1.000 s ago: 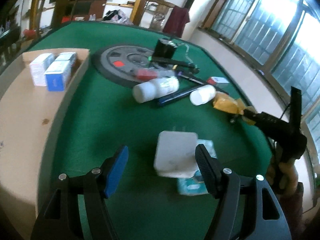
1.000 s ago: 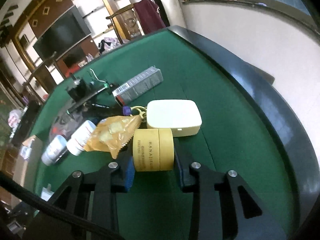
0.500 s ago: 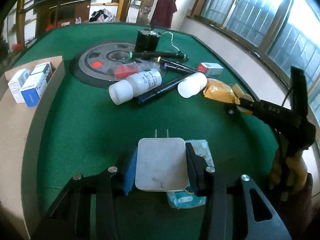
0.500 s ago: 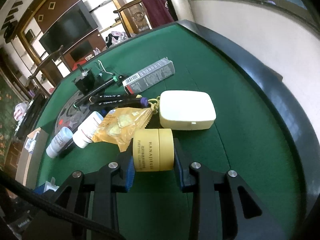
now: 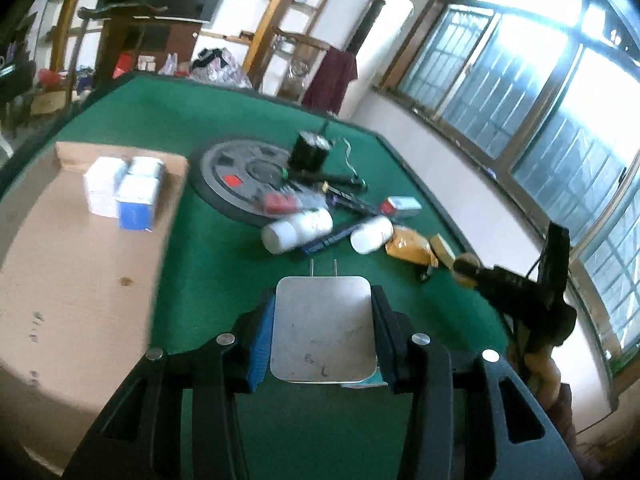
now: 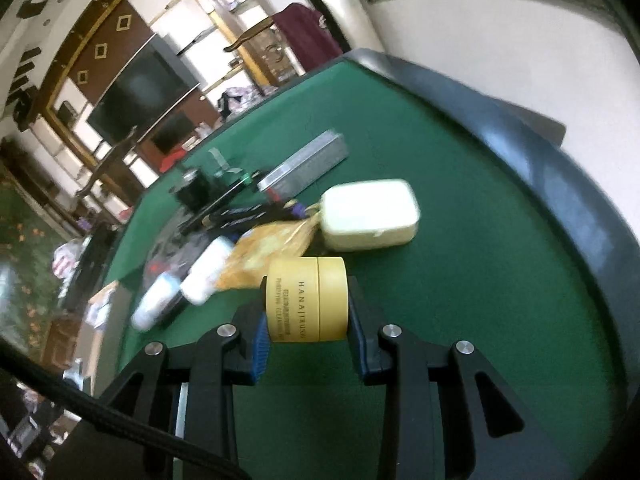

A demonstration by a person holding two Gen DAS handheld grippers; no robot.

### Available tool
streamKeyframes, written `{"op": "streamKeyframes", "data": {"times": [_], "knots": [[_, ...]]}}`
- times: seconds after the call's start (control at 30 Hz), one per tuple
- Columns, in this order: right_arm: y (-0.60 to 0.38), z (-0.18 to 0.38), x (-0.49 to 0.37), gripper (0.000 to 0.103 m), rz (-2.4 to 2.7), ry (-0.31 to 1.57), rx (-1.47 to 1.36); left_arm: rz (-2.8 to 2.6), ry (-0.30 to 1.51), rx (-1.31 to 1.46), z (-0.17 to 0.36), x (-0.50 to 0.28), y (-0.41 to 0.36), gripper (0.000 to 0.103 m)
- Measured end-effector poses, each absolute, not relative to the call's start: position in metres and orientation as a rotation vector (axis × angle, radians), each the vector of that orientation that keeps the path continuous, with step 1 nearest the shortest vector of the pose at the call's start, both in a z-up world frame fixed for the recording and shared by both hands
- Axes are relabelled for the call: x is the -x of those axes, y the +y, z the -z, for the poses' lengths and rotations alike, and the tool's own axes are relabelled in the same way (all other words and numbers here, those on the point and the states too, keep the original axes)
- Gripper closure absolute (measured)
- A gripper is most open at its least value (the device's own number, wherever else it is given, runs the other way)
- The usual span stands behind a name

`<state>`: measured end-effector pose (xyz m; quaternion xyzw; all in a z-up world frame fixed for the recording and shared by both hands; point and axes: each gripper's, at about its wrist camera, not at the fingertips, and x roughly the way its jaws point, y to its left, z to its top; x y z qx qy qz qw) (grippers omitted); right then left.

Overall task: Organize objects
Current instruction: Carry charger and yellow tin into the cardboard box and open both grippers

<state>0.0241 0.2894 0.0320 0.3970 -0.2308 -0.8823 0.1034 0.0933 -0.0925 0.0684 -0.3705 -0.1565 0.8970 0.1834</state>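
Green table point(image 5: 224, 264) — tools grip charger point(image 5: 322, 336), jar point(image 6: 306, 300)

Boxes point(image 5: 124, 192) sit on the cardboard point(image 5: 76, 280) left of the bottles point(image 5: 298, 230), before the disc point(image 5: 244, 172).

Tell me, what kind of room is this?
Probably a living room in a home: a big TV on the wall, wooden shelves, barred windows, and a green felt table cluttered with household things.

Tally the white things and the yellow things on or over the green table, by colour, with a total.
White: 3 – charger in the left gripper, two bottles.
Yellow: 3 – jar in the right gripper, packet, case.
Total: 6
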Motion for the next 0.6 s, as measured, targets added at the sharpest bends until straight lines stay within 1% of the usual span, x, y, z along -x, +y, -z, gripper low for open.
{"op": "streamKeyframes", "data": {"times": [0.13, 0.3, 0.47, 0.6], "knots": [[0.253, -0.052, -0.025, 0.073, 2.494, -0.65, -1.15, -2.579, -0.501, 1.02, -0.085, -0.097, -0.135, 0.064], [0.181, -0.075, -0.02, 0.073, 2.352, -0.541, -1.119, -2.702, -0.543, 1.046, -0.098, -0.095, -0.207, 0.064], [0.096, -0.079, -0.005, 0.073, 2.191, -0.469, -1.14, -2.808, -0.49, 1.113, -0.093, -0.079, -0.255, 0.064], [0.018, -0.073, 0.013, 0.073, 2.071, -0.434, -1.164, -2.795, -0.58, 1.157, -0.078, -0.045, -0.287, 0.064]]}}
